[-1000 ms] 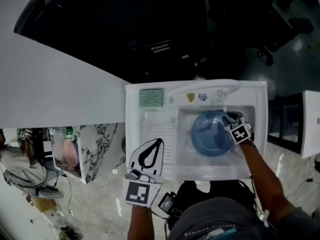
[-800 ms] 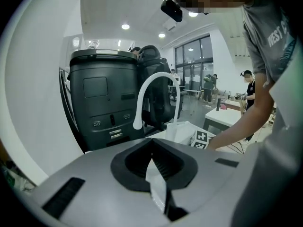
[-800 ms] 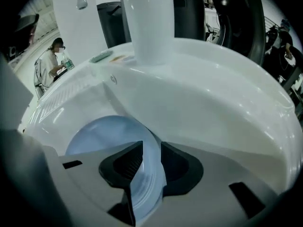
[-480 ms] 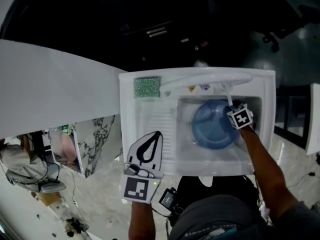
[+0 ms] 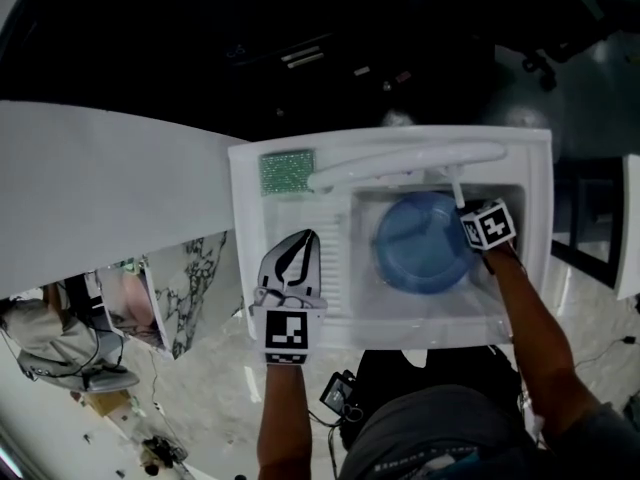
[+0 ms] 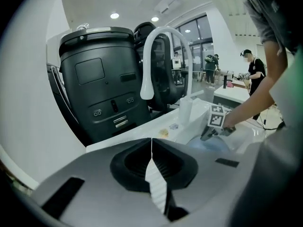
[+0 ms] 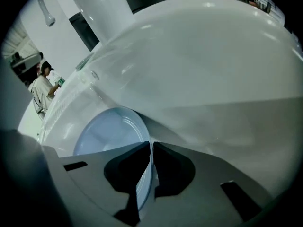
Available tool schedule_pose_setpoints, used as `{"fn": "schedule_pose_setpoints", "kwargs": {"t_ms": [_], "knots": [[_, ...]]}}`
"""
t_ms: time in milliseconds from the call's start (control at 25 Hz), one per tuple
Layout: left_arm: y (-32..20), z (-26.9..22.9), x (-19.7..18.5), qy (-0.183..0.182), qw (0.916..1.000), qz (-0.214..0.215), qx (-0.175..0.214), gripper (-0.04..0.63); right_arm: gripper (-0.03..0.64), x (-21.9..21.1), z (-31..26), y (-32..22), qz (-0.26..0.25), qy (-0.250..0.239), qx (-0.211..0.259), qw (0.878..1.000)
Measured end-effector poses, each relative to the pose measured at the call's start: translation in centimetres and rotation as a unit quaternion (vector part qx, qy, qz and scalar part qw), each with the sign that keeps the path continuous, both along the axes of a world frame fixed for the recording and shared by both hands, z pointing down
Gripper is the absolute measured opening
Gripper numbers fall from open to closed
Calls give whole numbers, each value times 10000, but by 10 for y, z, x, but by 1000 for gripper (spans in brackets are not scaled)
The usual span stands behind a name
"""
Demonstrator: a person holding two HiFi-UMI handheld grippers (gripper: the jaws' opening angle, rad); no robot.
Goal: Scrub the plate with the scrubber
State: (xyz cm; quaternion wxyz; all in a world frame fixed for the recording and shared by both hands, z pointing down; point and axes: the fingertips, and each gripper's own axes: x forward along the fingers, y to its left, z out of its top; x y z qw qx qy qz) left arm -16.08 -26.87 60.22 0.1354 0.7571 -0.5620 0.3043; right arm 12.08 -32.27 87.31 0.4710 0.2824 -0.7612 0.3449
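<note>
The right claw (image 5: 468,230) is closing on the blue plate's (image 5: 420,243) right rim inside the white sink (image 5: 420,334) basin. The left claw (image 5: 300,253), clenched and empty, is over the drainboard (image 5: 335,238). The green scrubber (image 5: 287,172) lies at the sink's far-left corner.

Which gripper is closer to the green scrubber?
Left. The left gripper is just nearer the person than the scrubber. The right gripper is across the sink, jaws closing on the rim of the blue plate.

Ceiling lights (image 6: 114,15) bright; head view dim at top; fisheye edges dark, blurred.
</note>
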Motion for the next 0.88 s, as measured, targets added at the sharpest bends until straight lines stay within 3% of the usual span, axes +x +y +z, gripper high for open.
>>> {"fn": "schedule_pose_setpoints", "kwargs": {"t_ms": [200,280,480,720,880], "knots": [[-9,30,-13,-409,9989,117,-220,16,40,-3,-29,16,359,-455,-269,9980],[-13,45,-18,-640,9971,231,-329,85,41,-3,-41,19,555,-594,-250,9964],[-30,74,-28,-1329,9891,506,-369,132,43,5,-72,20,931,-838,-79,9921],[-49,101,-33,-2266,9675,1030,-436,174,41,9,-105,30,1564,-1335,-375,9779],[-56,121,-36,-2990,9399,1550,-568,232,43,12,-128,38,1809,-1641,-505,9684]]}}
